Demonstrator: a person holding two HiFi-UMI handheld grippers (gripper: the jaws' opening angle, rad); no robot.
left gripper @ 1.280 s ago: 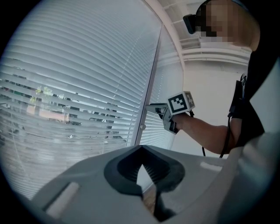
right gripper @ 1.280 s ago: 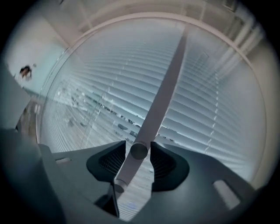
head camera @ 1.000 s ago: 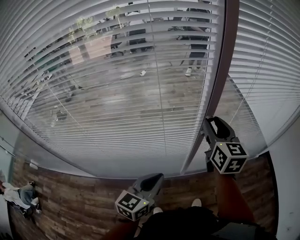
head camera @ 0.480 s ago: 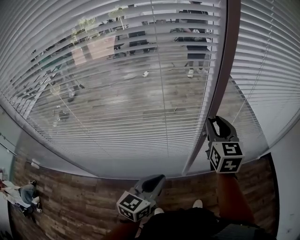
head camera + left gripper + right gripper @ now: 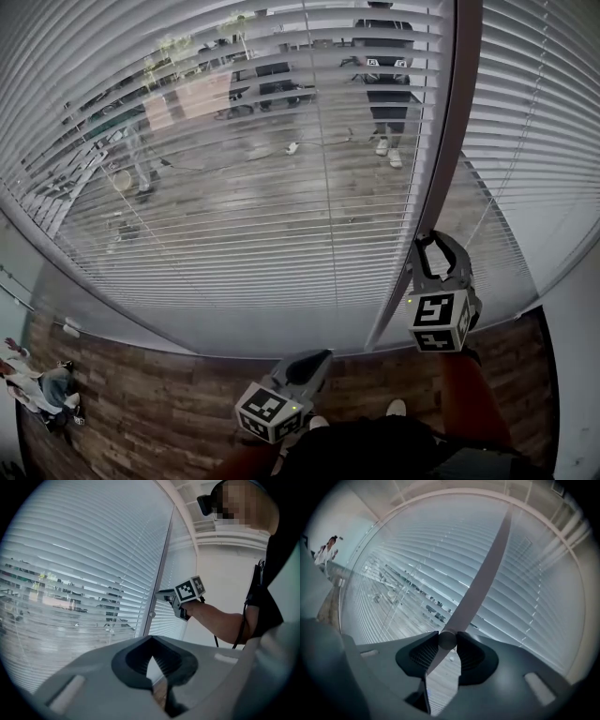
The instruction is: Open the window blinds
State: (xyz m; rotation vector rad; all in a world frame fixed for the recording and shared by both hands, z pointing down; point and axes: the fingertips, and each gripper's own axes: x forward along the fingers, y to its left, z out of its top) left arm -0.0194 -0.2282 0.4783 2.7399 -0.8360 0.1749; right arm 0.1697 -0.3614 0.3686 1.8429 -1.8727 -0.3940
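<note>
White slatted blinds [image 5: 234, 187] cover the big window, and their slats stand tilted enough that the room behind shows through. A long brown tilt wand [image 5: 448, 150] hangs between this blind and a second blind [image 5: 534, 141] at the right. My right gripper [image 5: 431, 248] has just been closing and now grips the wand [image 5: 487, 564], which runs between its pads [image 5: 426, 653]. From the left gripper view the right gripper [image 5: 161, 594] reaches level to the wand [image 5: 161, 564]. My left gripper [image 5: 314, 361] hangs low near the body, shut and holding nothing; its tips [image 5: 151, 658] meet.
A dark wooden floor [image 5: 141, 394] lies under the window. People stand behind the glass [image 5: 384, 75], and another person is at the far left [image 5: 37, 389]. A white wall [image 5: 572, 328] closes the right side. My own shoes [image 5: 394, 406] show below.
The right gripper has rolled about its own line on the wand, its marker cube turning. The room behind the slats shows more clearly. The left gripper has stayed still.
</note>
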